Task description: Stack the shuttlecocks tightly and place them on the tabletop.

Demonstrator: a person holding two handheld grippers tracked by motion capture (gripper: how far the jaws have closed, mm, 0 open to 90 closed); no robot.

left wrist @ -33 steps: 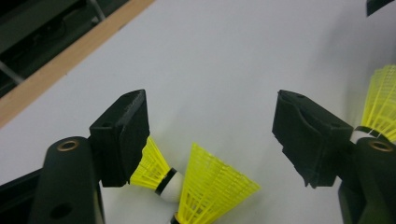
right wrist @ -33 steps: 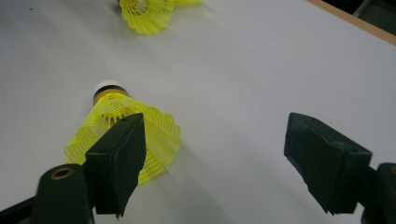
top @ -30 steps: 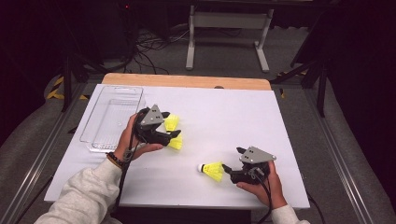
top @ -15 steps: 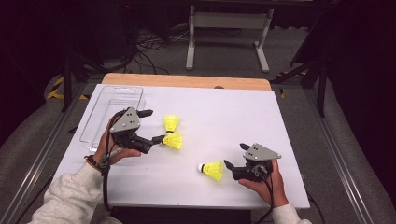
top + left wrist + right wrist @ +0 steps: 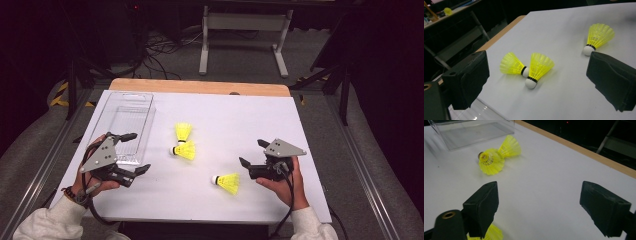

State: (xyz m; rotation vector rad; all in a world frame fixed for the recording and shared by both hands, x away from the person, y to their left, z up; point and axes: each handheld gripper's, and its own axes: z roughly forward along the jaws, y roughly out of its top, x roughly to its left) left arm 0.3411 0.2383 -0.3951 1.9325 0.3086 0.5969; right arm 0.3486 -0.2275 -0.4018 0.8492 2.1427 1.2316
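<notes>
Nearest the person, the left gripper (image 5: 131, 152) hovers low over the white table (image 5: 260, 120) at its near left, jaws wide apart and empty; its far jaw overlaps the near end of the clear tray (image 5: 125, 122) in the high view, and whether it touches the tray cannot be told. The right gripper (image 5: 254, 153) sits at the near right, jaws also spread with nothing between them. Just to its left lies a lone yellow shuttlecock (image 5: 229, 182) on its side, white cork toward the left gripper; in the right gripper view it is mostly hidden behind the left-hand jaw, only a scrap of yellow skirt showing at the bottom edge. Farther in, near the table's middle, two more shuttlecocks (image 5: 185, 141) lie together, the cork of one against the other, just right of the tray. In the left gripper view the pair (image 5: 527, 67) lies between the jaws but well beyond them. The tray's far end is hard to make out against the table, being transparent. No readable writing or labels appear on anything.
</notes>
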